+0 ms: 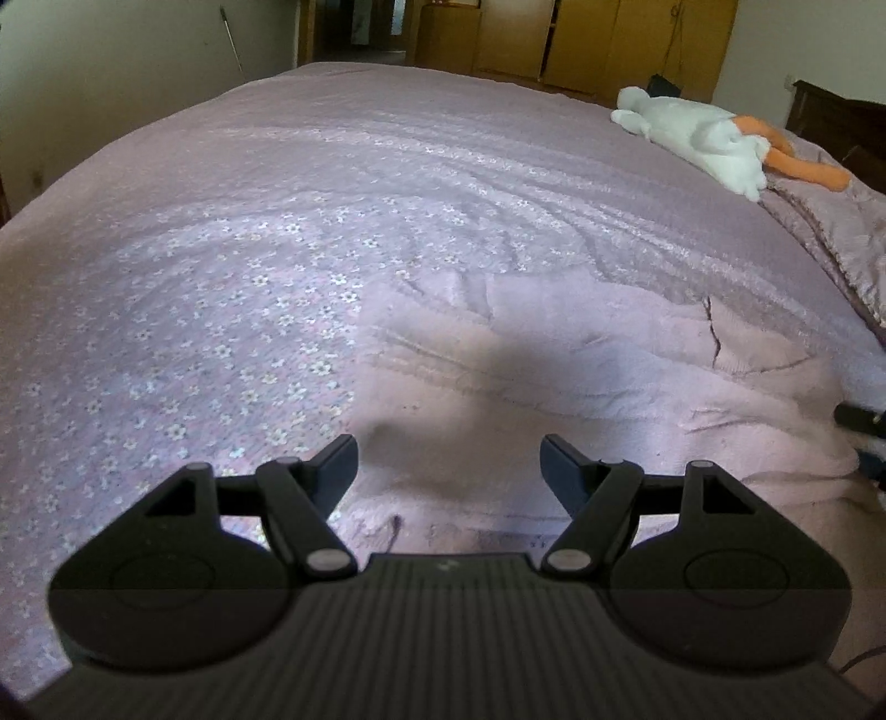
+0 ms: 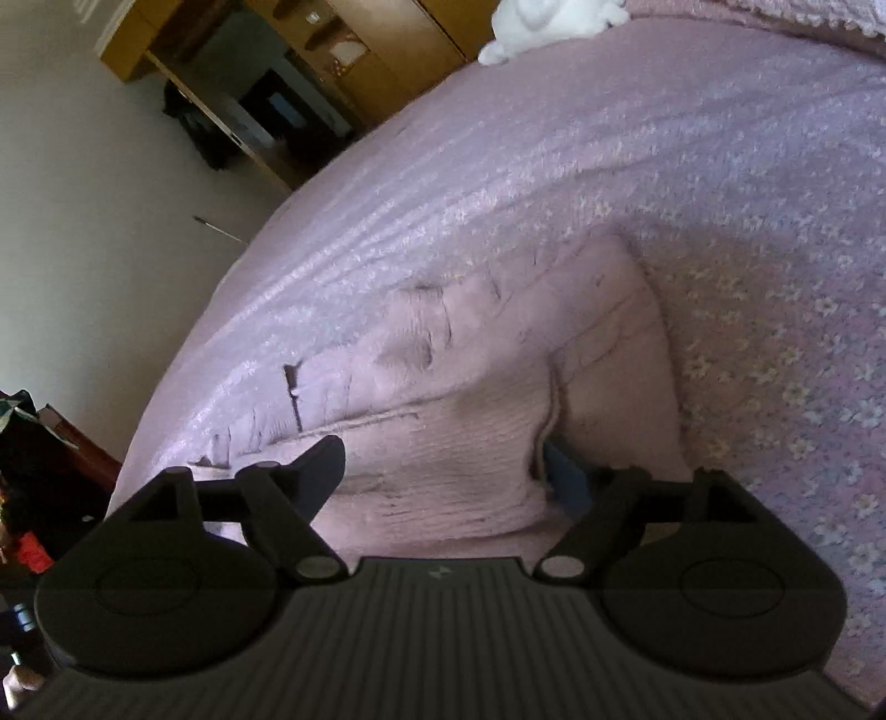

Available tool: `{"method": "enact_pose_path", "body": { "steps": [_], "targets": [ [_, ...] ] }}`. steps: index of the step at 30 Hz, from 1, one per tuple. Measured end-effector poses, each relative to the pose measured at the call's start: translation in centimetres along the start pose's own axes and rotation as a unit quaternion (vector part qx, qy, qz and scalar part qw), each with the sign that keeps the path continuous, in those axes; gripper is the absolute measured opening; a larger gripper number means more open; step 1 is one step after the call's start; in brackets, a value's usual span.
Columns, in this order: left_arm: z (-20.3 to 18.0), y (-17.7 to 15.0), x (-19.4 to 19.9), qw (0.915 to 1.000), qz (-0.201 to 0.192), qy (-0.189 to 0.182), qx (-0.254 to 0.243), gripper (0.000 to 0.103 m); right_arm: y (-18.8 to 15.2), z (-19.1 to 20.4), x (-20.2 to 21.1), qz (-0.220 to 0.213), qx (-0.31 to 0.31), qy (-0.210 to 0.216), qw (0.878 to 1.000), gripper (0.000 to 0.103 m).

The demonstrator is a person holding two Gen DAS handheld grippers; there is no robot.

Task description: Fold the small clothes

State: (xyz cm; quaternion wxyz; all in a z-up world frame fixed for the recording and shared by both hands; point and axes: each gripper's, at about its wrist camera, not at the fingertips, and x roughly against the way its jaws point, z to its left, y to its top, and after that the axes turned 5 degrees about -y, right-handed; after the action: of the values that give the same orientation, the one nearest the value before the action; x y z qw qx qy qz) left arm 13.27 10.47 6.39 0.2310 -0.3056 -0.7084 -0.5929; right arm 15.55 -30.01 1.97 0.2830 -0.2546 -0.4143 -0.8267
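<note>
A pale pink knitted garment (image 1: 554, 387) lies rumpled on the floral pink bedspread (image 1: 249, 277). My left gripper (image 1: 448, 459) hovers open just over its near left part, with nothing between the fingers. In the right wrist view the same garment (image 2: 487, 387) shows folds and a raised edge. My right gripper (image 2: 443, 465) is open and wide, with that thick knitted edge lying between its fingers. Its right finger (image 2: 565, 476) is partly hidden behind the fold. A dark tip (image 1: 858, 418) at the garment's right edge looks like the right gripper.
A white and orange plush toy (image 1: 703, 138) lies at the far right of the bed, also seen as a white plush toy (image 2: 542, 22). A bunched quilt (image 1: 830, 232) lies beside it. Wooden cabinets (image 1: 554, 39) and shelves (image 2: 310, 72) stand beyond the bed. Clutter (image 2: 27, 443) sits off the bed's edge.
</note>
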Motion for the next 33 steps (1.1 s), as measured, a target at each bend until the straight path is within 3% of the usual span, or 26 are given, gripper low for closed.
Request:
{"method": "enact_pose_path", "body": {
  "steps": [1, 3, 5, 7, 11, 13, 15, 20, 29, 33],
  "targets": [
    [0.0, 0.1, -0.1, 1.0, -0.003, -0.002, 0.001, 0.074, -0.2, 0.3, -0.4, -0.001, 0.009, -0.006, 1.0, 0.083],
    [0.0, 0.3, -0.2, 0.9999, -0.01, -0.003, 0.002, 0.074, 0.0, 1.1, -0.9, -0.001, 0.033, -0.018, 0.999, 0.07],
    [-0.1, 0.7, -0.4, 0.9998, -0.02, -0.005, 0.001, 0.074, 0.6, 2.0, -1.2, 0.013, 0.044, -0.02, 0.999, 0.02],
    [-0.3, 1.1, -0.7, 0.9995, -0.031, -0.003, -0.005, 0.074, 1.6, 2.7, -0.5, -0.003, 0.053, -0.005, 0.999, 0.012],
    [-0.2, 1.6, -1.6, 0.9989, -0.044, -0.001, -0.012, 0.074, 3.5, 4.6, 3.2, -0.078, 0.083, 0.006, 0.993, 0.011],
    [-0.1, 1.6, -2.6, 0.9993, -0.031, 0.006, -0.018, 0.074, 3.7, 4.9, 3.9, -0.098, 0.104, -0.031, 0.989, 0.011],
    [0.2, 1.3, -3.8, 0.9995, -0.016, 0.021, -0.016, 0.074, 3.3, 4.8, 3.1, -0.096, 0.129, -0.085, 0.983, 0.011],
    [1.6, 0.2, -5.7, 0.9996, 0.008, 0.027, 0.005, 0.076, 1.3, 2.5, -0.7, -0.055, 0.146, -0.159, 0.975, 0.011],
    [2.2, -0.5, -5.7, 0.9999, -0.004, 0.004, -0.009, 0.076, -0.1, -0.1, -1.6, -0.061, 0.113, -0.138, 0.982, 0.013],
    [2.2, -0.3, -4.7, 0.9999, 0.01, 0.004, -0.013, 0.074, 0.2, -0.1, -1.2, -0.063, 0.092, -0.131, 0.985, 0.023]
  ]
}}
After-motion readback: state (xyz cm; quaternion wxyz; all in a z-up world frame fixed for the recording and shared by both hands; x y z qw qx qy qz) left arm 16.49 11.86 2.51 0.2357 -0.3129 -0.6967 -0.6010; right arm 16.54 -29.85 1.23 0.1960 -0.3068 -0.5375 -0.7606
